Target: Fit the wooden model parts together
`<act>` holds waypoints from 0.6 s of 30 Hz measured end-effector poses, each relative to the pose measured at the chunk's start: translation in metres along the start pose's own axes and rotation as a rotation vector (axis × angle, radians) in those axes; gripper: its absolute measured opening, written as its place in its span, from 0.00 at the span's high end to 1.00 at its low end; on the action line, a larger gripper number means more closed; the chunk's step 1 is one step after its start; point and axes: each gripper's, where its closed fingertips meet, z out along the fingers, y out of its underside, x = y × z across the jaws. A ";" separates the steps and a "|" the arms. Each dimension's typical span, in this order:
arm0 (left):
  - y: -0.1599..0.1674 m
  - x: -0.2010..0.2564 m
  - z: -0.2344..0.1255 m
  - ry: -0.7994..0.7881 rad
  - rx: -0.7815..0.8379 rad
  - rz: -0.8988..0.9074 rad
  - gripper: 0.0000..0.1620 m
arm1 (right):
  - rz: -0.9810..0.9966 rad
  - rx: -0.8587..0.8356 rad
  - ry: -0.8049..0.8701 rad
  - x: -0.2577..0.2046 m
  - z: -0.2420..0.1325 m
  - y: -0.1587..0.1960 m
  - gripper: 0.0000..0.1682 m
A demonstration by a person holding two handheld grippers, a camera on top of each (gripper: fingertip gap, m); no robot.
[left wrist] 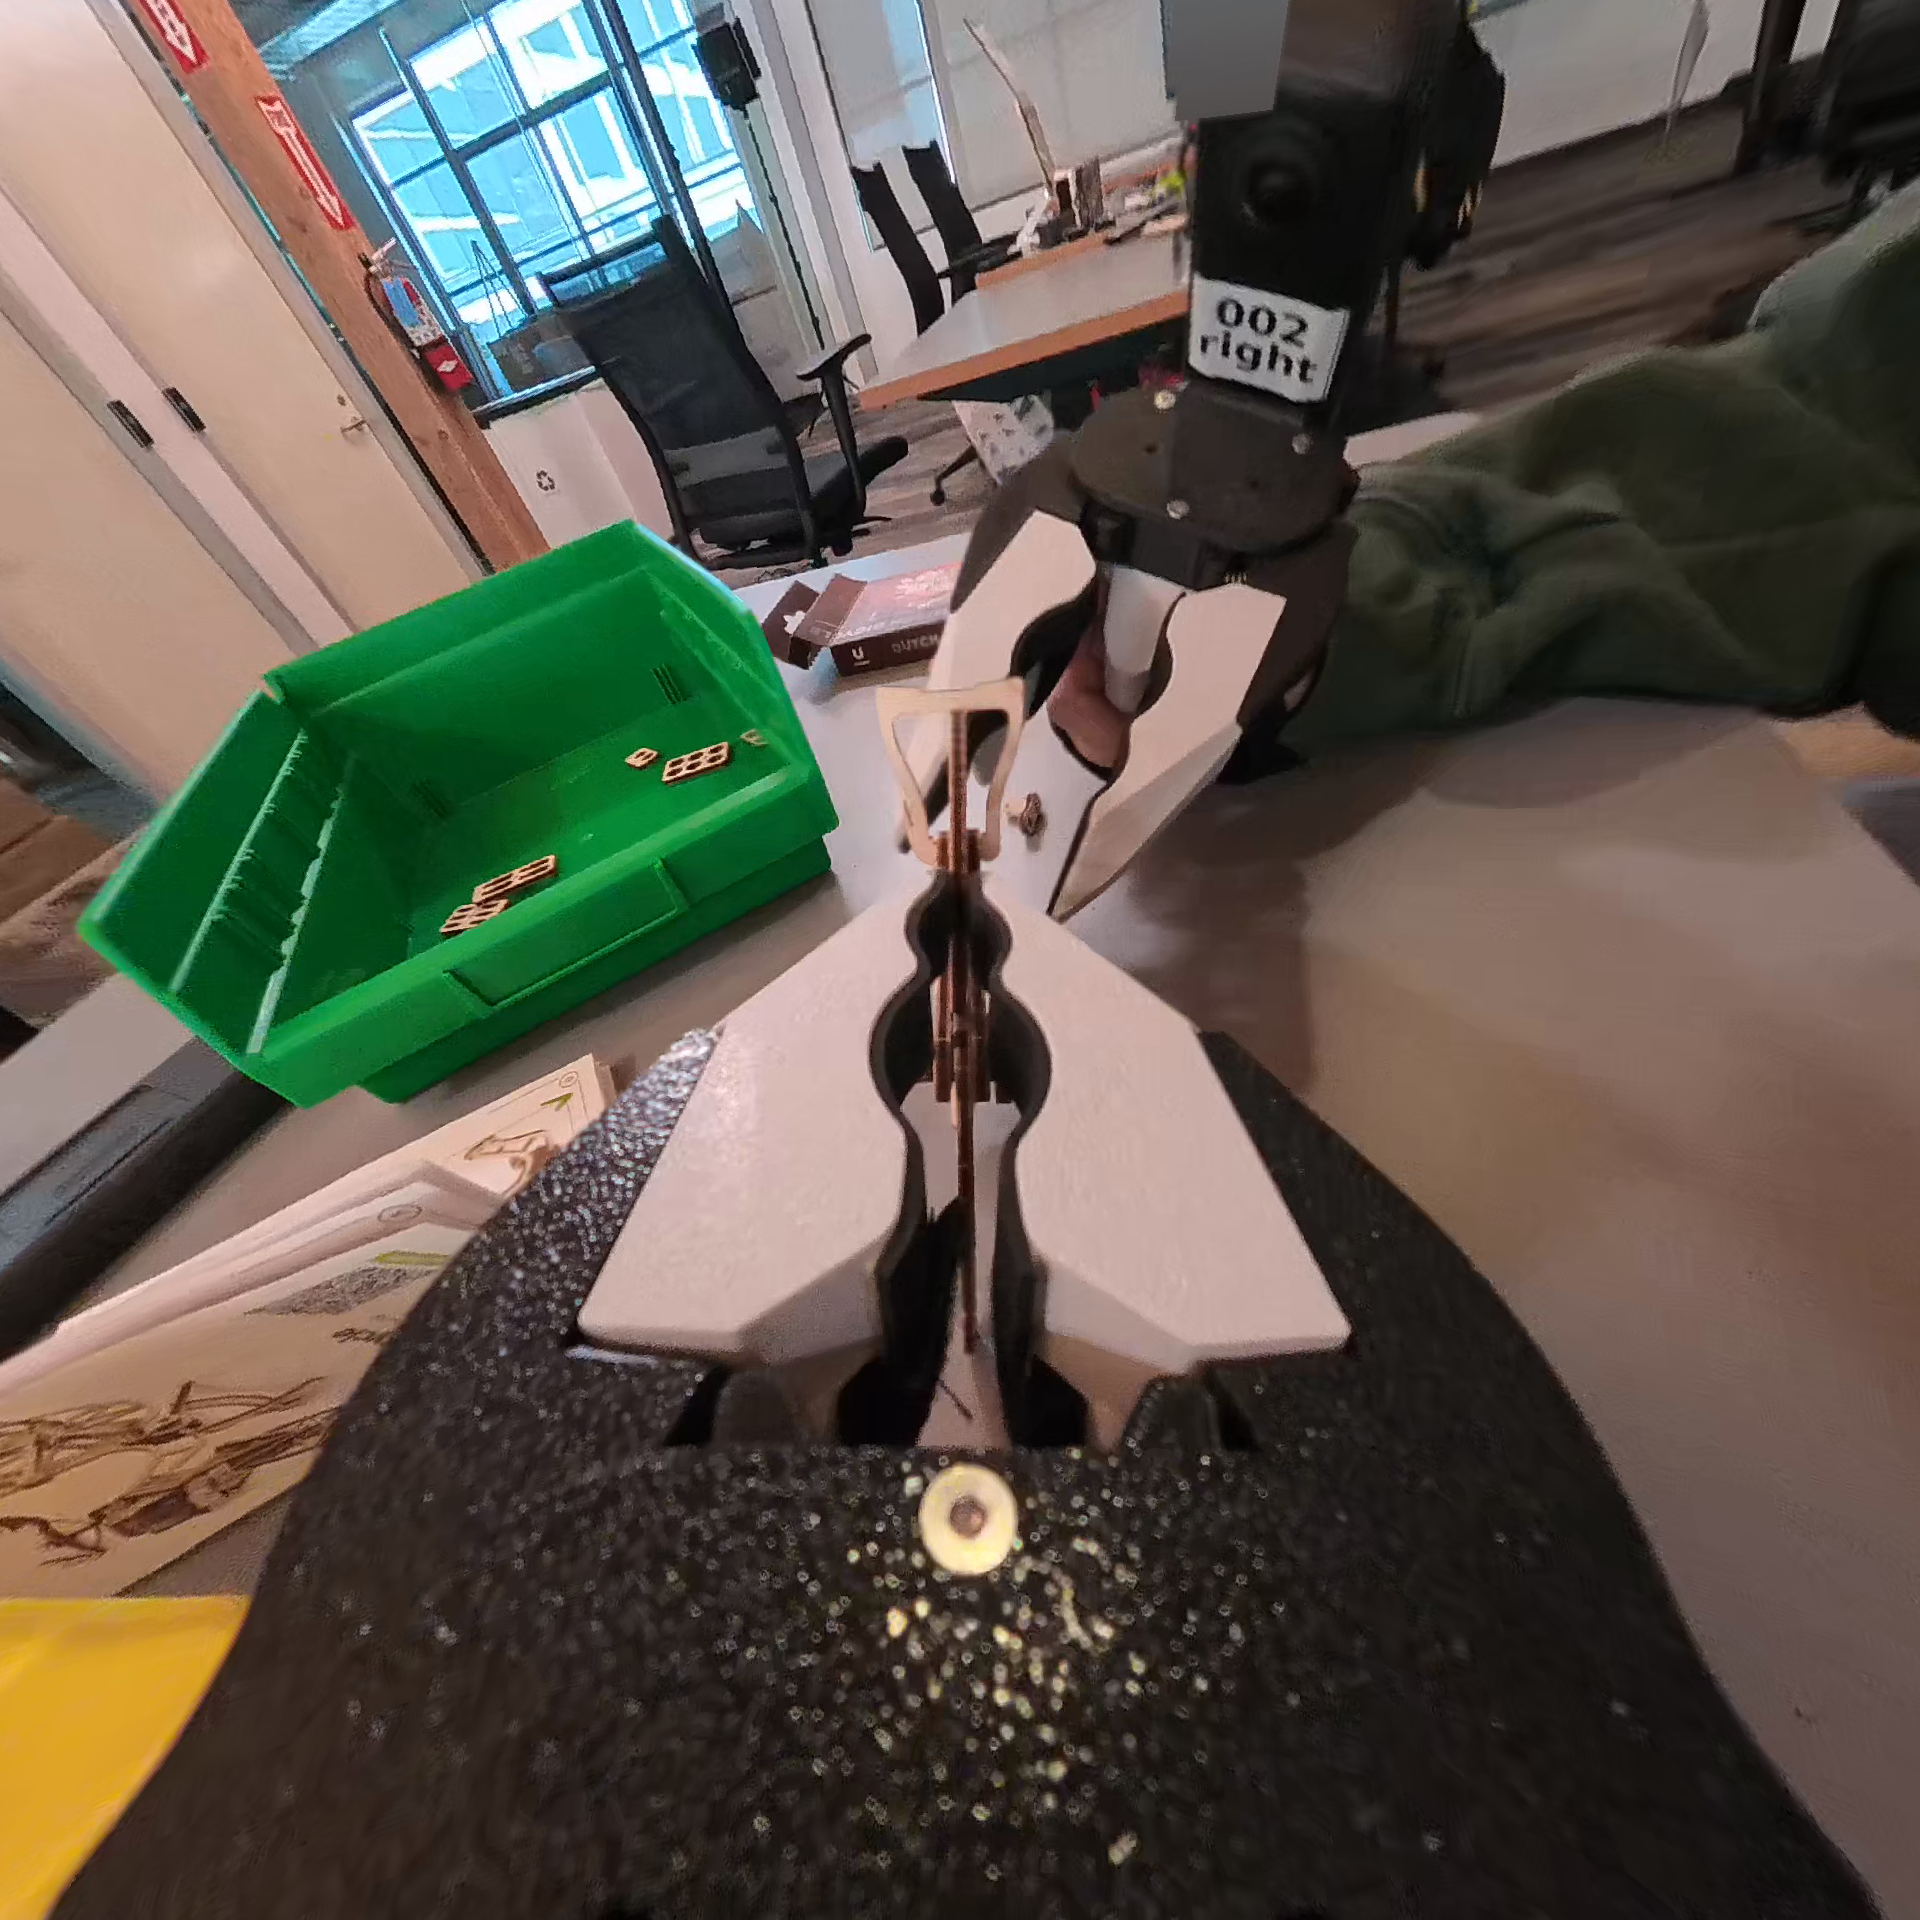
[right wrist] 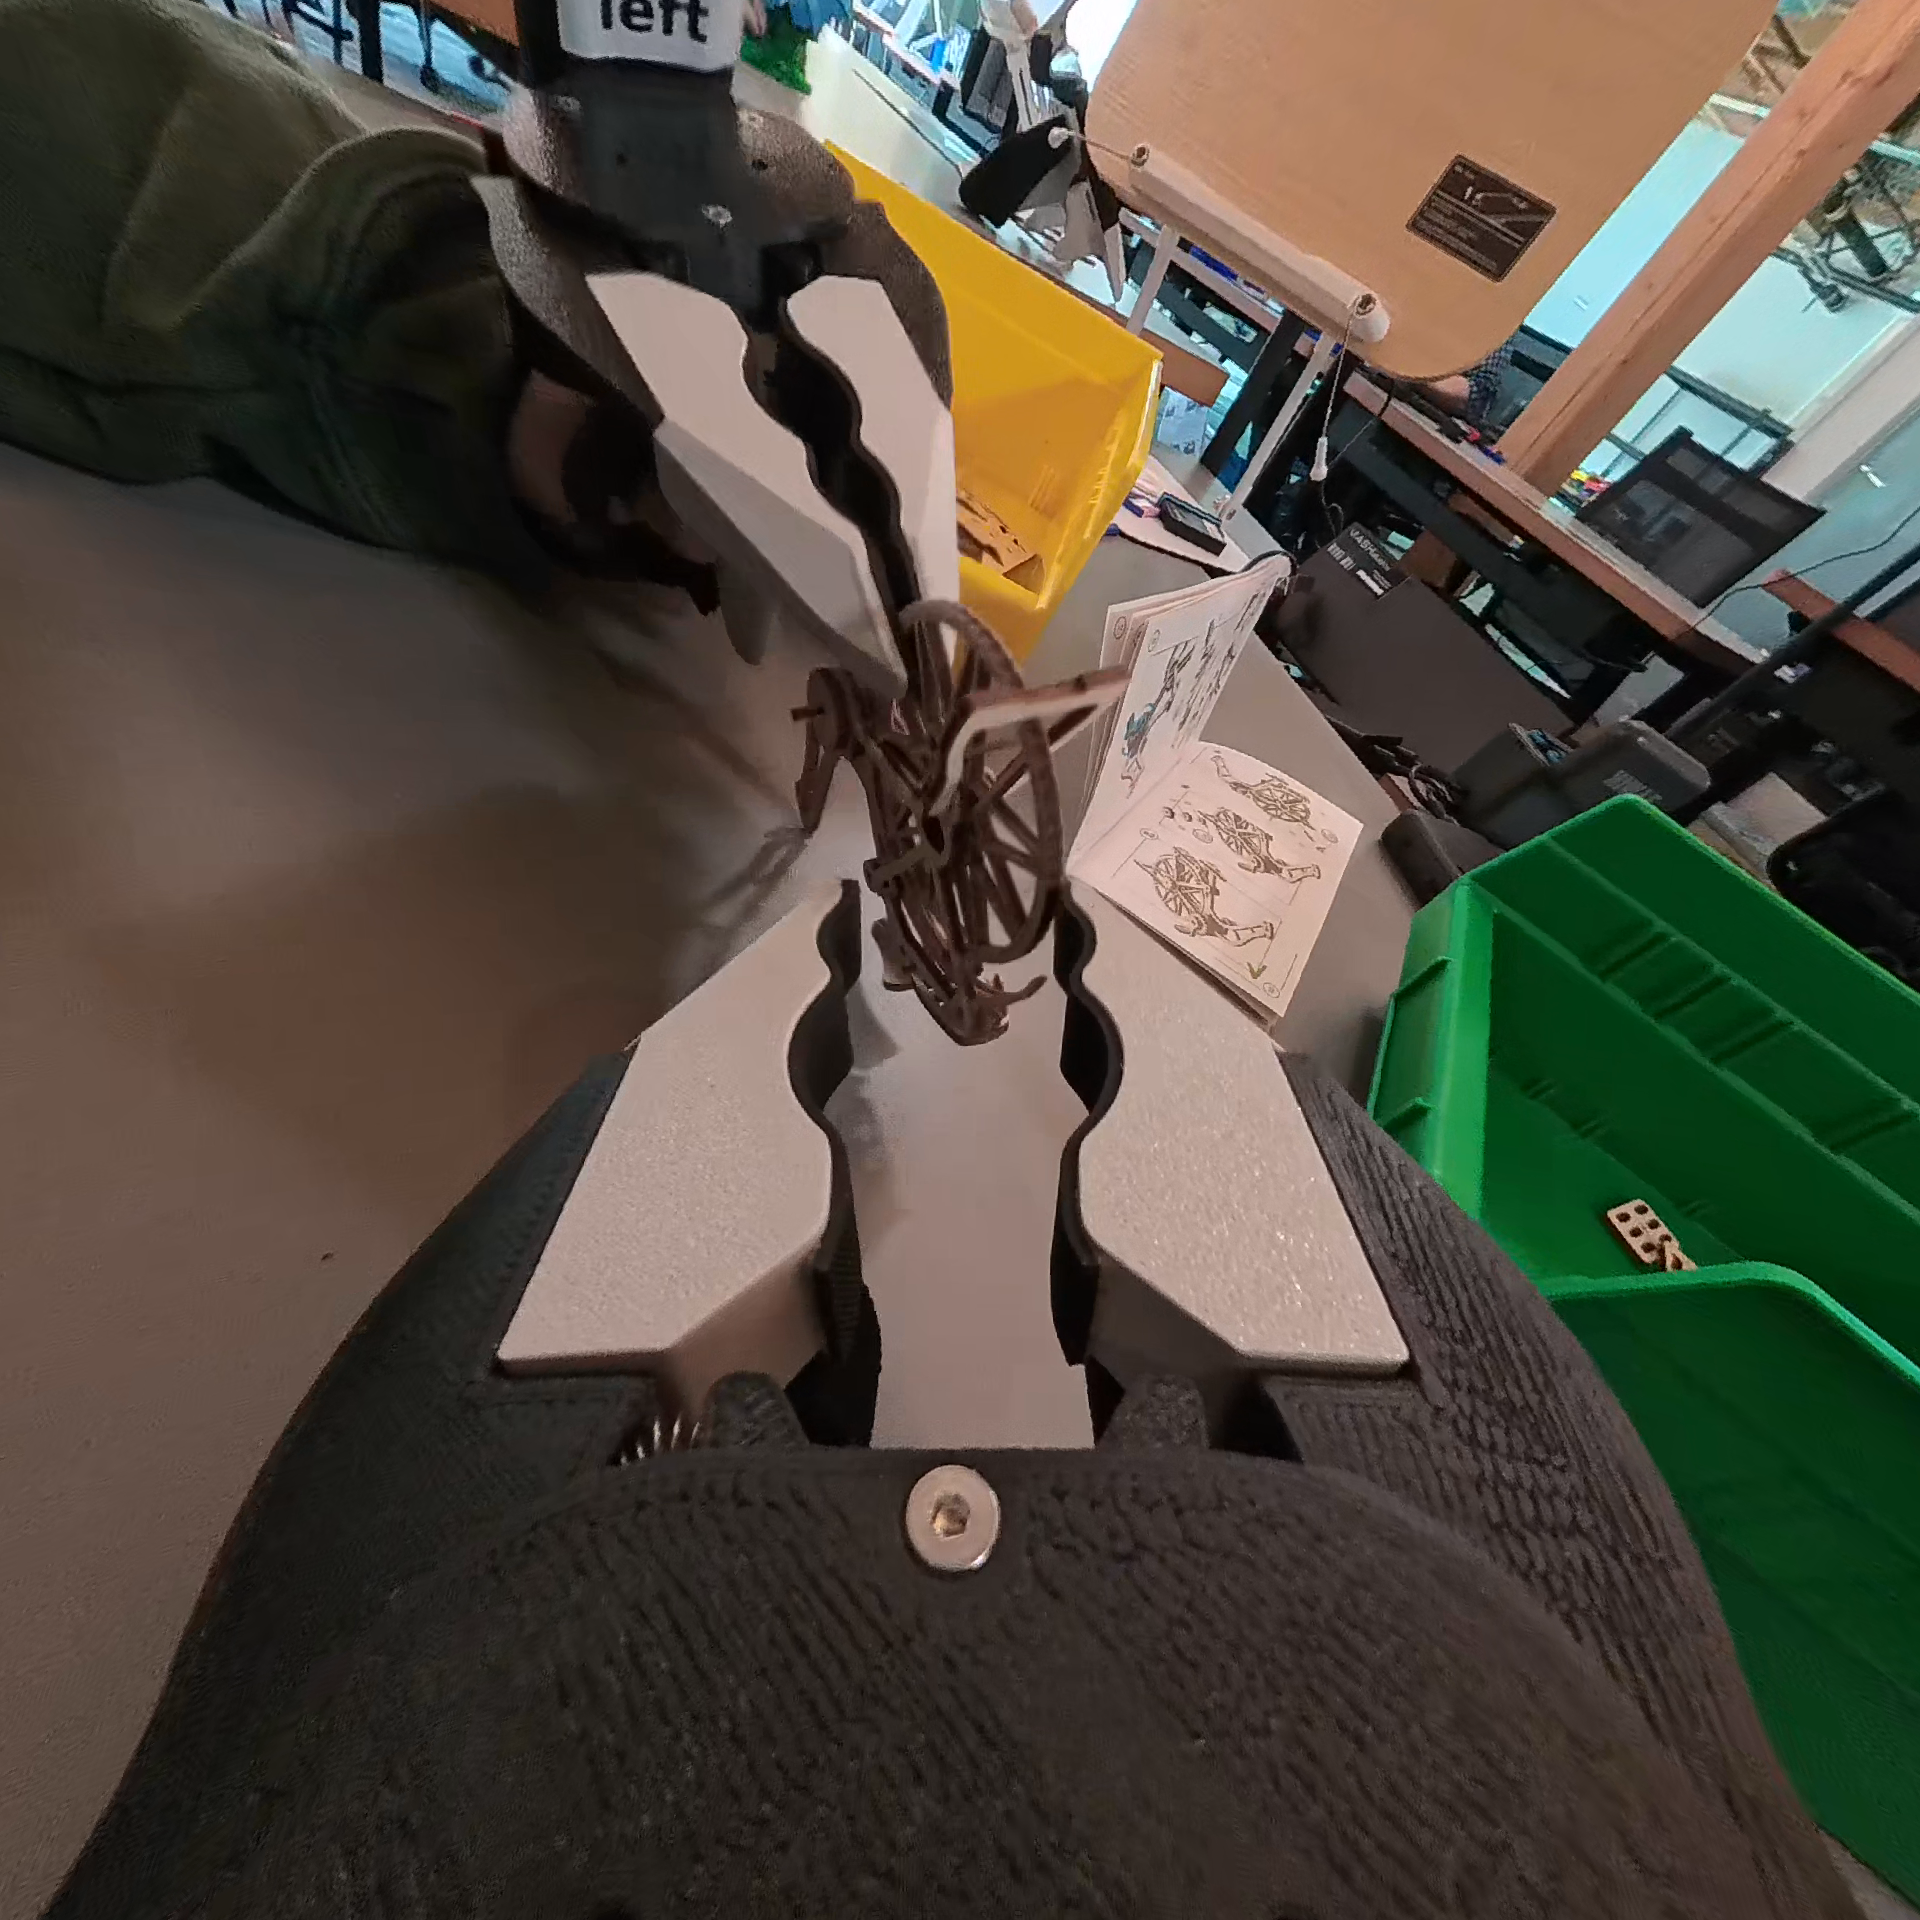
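Left tongs (left wrist: 961,883) clamped on upright wooden model (right wrist: 951,821).

Yellow bin (left wrist: 94,1745) cut off (corner only), green-sleeved arm (left wrist: 1621,582) blurred

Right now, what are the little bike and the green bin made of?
The bike looks like thin wood: flat brown pieces with dark edges, probably cut from a sheet, plus one paler piece on top. The left gripper holds it. The green bin looks like hard plastic: one bright colour, smooth, slightly shiny, with moulded ribs. Small pale wooden bits lie inside it.
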 end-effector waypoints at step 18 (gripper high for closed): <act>-0.028 -0.005 -0.014 0.078 0.223 -0.231 1.00 | 0.356 0.196 -0.220 -0.008 -0.013 -0.028 1.00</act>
